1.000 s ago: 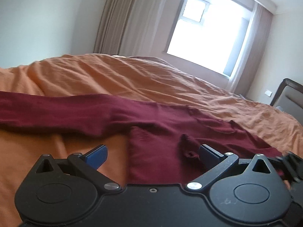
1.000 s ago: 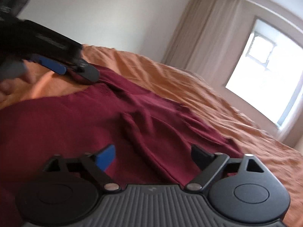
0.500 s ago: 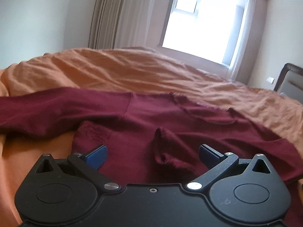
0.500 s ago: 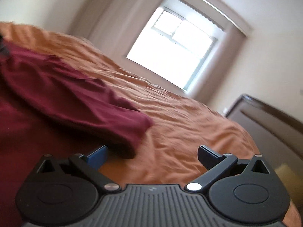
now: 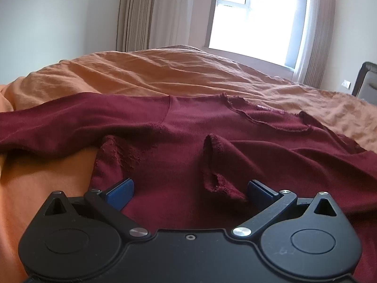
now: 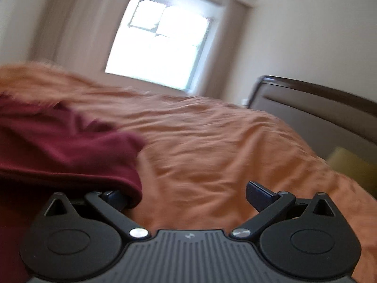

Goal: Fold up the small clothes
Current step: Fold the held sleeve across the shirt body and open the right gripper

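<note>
A dark red long-sleeved top [image 5: 188, 127] lies spread on an orange bedspread [image 5: 165, 70], one sleeve running off to the left. A small rumpled fold of its hem [image 5: 214, 165] stands up just in front of my left gripper [image 5: 189, 189], which is open and low over the cloth with nothing between its fingers. In the blurred right wrist view, the top's other sleeve end [image 6: 70, 155] lies at the left, draped over the left fingertip. My right gripper [image 6: 188, 194] is open, mostly over bare bedspread [image 6: 223, 146].
A bright window [image 5: 256, 16] with curtains [image 5: 150, 11] stands beyond the bed. A dark headboard [image 6: 318, 113] and a yellow-green pillow [image 6: 353, 167] are at the right in the right wrist view.
The left gripper has moved forward over the top's body, so the hem fold sits nearer. The right gripper swung right, from over the top's body to its sleeve end and bare bedspread. Both stayed open.
</note>
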The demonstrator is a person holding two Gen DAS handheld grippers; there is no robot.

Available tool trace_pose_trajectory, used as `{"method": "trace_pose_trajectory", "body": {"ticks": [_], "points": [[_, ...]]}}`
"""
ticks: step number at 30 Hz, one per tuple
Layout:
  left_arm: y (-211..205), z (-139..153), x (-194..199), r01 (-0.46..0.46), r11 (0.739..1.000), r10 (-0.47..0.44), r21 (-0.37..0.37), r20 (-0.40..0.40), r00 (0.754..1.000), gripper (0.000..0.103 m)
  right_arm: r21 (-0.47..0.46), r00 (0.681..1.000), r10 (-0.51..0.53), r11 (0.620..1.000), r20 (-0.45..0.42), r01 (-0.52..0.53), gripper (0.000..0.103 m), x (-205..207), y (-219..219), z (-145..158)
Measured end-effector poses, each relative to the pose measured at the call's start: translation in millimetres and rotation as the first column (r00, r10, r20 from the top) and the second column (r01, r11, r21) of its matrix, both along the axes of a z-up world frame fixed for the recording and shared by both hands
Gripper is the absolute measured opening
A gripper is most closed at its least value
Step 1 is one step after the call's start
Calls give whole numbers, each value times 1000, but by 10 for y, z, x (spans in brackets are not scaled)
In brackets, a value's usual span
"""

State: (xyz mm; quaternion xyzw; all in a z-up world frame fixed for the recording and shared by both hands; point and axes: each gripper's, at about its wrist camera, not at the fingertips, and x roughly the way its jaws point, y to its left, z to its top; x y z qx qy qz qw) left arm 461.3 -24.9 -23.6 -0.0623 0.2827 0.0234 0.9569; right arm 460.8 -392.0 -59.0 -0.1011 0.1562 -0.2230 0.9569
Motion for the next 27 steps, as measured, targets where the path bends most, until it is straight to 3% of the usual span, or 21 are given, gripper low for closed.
{"method": "trace_pose_trajectory", "body": {"ticks": [3, 8, 22, 27], "points": [[0, -4, 8, 4, 1000, -4, 10, -6, 1000, 103, 7, 999, -47, 999, 22, 47, 102, -65, -44, 7], [-1, -19, 16, 4, 1000, -4, 21, -9, 1000, 103, -18, 998, -58, 998, -32, 57, 103, -41, 8, -48], [-44, -47, 11, 4, 999, -3, 37, -1, 1000, 103, 143, 989, -1, 990, -148, 22, 103, -137, -93, -76], [52, 25, 6, 31, 999, -31, -12, -14, 999, 103, 202, 986, 29, 979, -164, 5, 103, -377, -120, 24]]}}
